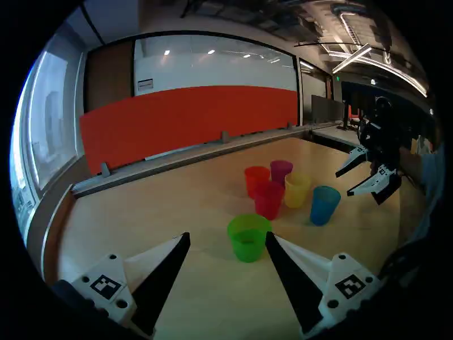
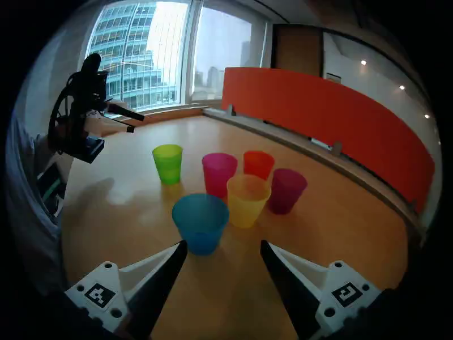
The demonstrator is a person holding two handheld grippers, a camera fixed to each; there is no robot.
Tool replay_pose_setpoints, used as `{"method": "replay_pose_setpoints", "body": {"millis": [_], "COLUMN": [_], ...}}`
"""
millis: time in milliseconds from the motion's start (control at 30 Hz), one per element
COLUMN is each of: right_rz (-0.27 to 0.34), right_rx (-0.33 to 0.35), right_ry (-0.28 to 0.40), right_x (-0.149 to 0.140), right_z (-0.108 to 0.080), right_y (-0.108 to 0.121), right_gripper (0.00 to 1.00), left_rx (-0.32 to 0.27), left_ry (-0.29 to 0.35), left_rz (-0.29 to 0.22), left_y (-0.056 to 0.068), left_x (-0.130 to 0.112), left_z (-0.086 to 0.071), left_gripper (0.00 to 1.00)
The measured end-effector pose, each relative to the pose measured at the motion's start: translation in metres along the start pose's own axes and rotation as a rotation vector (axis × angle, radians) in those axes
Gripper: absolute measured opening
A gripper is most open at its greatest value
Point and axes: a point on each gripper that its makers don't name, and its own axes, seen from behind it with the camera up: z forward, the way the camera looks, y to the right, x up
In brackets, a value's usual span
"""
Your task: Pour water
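Over the wooden table (image 1: 170, 192), our left gripper (image 1: 226, 235) stands wide open with the green cup (image 1: 248, 237) just ahead at one o'clock, and our right gripper (image 2: 222, 243), equally wide, faces the blue cup (image 2: 200, 222) at eleven o'clock. We judge the risk is crowding: the blue cup stands just beside the yellow cup (image 2: 247, 199), so a finger closing off-centre could topple cups and spill.
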Motion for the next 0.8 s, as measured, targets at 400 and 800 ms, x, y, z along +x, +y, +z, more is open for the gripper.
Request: {"method": "replay_pose_setpoints", "body": {"millis": [400, 800], "right_rz": [0.041, 0.08], "right_rx": [-0.079, -0.268], "right_ry": [0.146, 0.257], "right_x": [0.038, 0.058], "right_z": [-0.016, -0.024], "right_y": [0.015, 0.049], "right_gripper": [1.0, 1.0], "left_rx": [0.098, 0.207], "left_ry": [0.11, 0.186], "left_rz": [0.014, 0.001], "left_y": [-0.012, -0.028], "left_x": [0.025, 0.033], "left_z": [-0.015, -0.025], "left_gripper": [0.99, 0.99]}}
